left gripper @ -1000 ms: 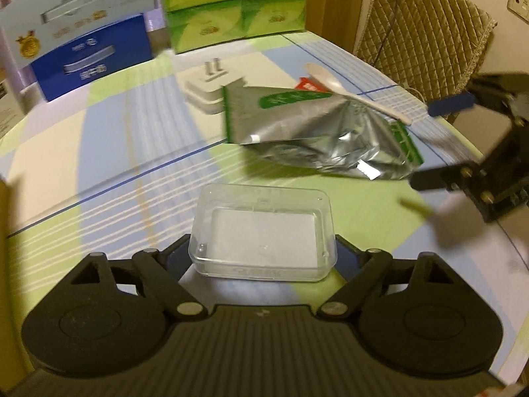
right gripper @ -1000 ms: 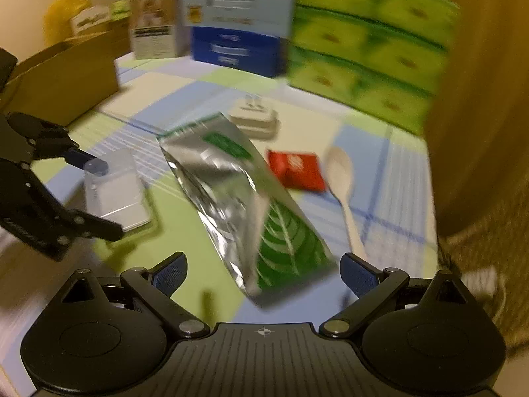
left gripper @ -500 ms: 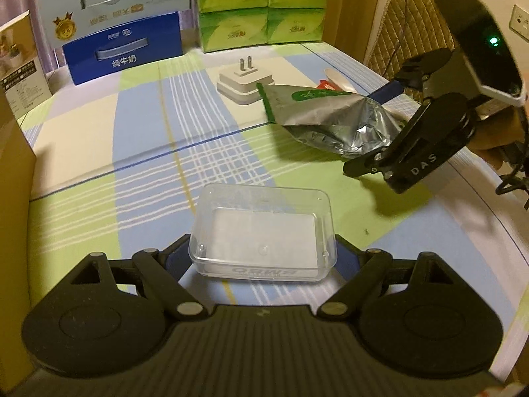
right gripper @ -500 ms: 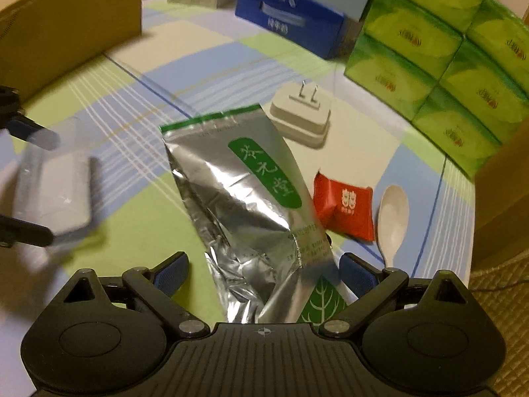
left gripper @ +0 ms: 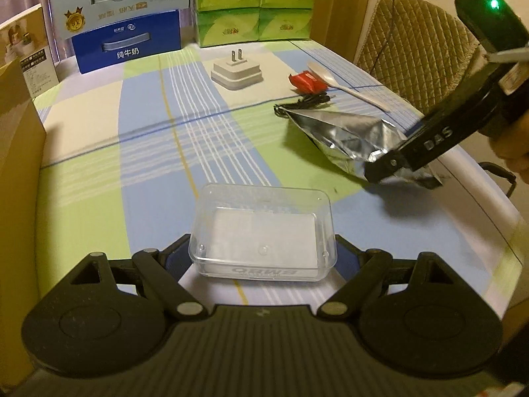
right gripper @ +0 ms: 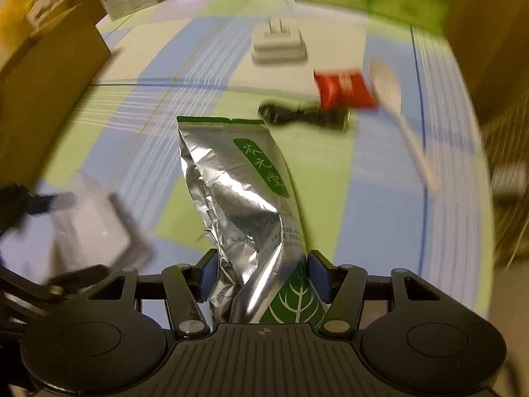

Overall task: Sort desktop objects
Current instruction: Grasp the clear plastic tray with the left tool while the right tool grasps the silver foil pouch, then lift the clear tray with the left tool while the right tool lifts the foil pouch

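A clear box (left gripper: 263,233), seemingly empty, is being gripped above the desk (left gripper: 139,152) by the left hand-held gripper (left gripper: 263,258). The foil pouch (right gripper: 251,211) is being pinched at its leaf end by the right hand-held gripper (right gripper: 263,281), the sealed end reaching over the desk. A drop-off spot is being called for next, probably the cardboard box (right gripper: 43,92).

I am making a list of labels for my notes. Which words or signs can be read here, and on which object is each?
"纯牛奶": blue milk carton.
"DAS": arm of the right hand-held gripper.
"茶禾堂", my best reading: green label on the foil pouch.
Embossed mirrored letters on the clear plastic box: unreadable.
Tissue packs, red packet: blurred.
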### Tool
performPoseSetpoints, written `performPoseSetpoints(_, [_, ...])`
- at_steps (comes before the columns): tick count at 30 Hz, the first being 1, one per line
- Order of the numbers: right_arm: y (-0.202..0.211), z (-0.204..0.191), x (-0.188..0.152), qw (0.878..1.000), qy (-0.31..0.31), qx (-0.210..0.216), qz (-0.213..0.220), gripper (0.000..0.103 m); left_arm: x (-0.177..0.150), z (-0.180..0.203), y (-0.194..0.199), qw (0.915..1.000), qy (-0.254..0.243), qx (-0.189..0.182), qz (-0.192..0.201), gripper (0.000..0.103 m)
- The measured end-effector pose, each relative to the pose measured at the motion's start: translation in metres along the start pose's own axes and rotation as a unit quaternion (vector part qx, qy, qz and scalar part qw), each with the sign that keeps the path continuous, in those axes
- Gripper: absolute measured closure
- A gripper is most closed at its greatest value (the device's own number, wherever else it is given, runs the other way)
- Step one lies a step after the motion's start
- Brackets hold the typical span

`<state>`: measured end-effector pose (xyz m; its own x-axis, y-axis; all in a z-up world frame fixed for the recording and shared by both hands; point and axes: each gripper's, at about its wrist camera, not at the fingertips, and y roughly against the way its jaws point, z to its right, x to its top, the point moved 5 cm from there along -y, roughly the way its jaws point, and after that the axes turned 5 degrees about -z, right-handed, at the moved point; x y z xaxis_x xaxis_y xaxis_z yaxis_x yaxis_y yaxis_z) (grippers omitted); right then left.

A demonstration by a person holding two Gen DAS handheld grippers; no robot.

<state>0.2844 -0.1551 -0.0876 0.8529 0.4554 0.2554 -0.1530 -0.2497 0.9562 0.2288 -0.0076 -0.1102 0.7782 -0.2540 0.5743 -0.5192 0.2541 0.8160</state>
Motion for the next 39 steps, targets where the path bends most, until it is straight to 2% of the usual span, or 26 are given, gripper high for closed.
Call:
performPoseSetpoints(3, [0.005, -0.008, -0.011, 0.999, -0.024, 0.033, -0.03, 0.047, -0.01, 0.004, 0.007, 1.0, 0.002, -0.002, 0.0, 0.019])
performPoseSetpoints(5, [0.009, -0.017, -0.016, 0.999, -0.01, 0.037, -0.039, 0.042, -0.015, 0.007, 0.01, 1.0, 0.004, -0.002, 0.0, 0.019])
performPoseSetpoints(9, [0.021, -0.036, -0.021, 0.998, 0.053, 0.007, -0.024, 0.021, -0.024, 0.01, 0.014, 1.0, 0.004, -0.002, 0.007, 0.019])
performPoseSetpoints(13, [0.022, -0.049, -0.026, 0.995, 0.099, -0.014, 0.004, 0.013, -0.028, 0.011, 0.014, 0.9999, 0.007, -0.006, 0.011, 0.019])
performPoseSetpoints(17, [0.011, -0.056, -0.033, 0.989, 0.138, -0.052, 0.029, 0.011, -0.03, 0.009, 0.013, 0.9999, 0.007, -0.004, 0.012, 0.019])
performPoseSetpoints(24, [-0.014, -0.047, -0.033, 0.99, 0.122, -0.035, 0.061, 0.011, -0.031, -0.001, 0.01, 0.9995, 0.026, 0.0, 0.017, 0.016])
performPoseSetpoints(31, [-0.014, -0.041, -0.043, 0.991, 0.083, -0.017, 0.102, 0.011, -0.032, 0.001, 0.005, 0.9997, 0.013, 0.011, 0.016, 0.016])
performPoseSetpoints(39, [-0.021, -0.042, -0.042, 0.989, 0.1, -0.029, 0.104, 0.012, -0.029, 0.001, -0.003, 0.9995, 0.019, 0.016, 0.018, 0.017])
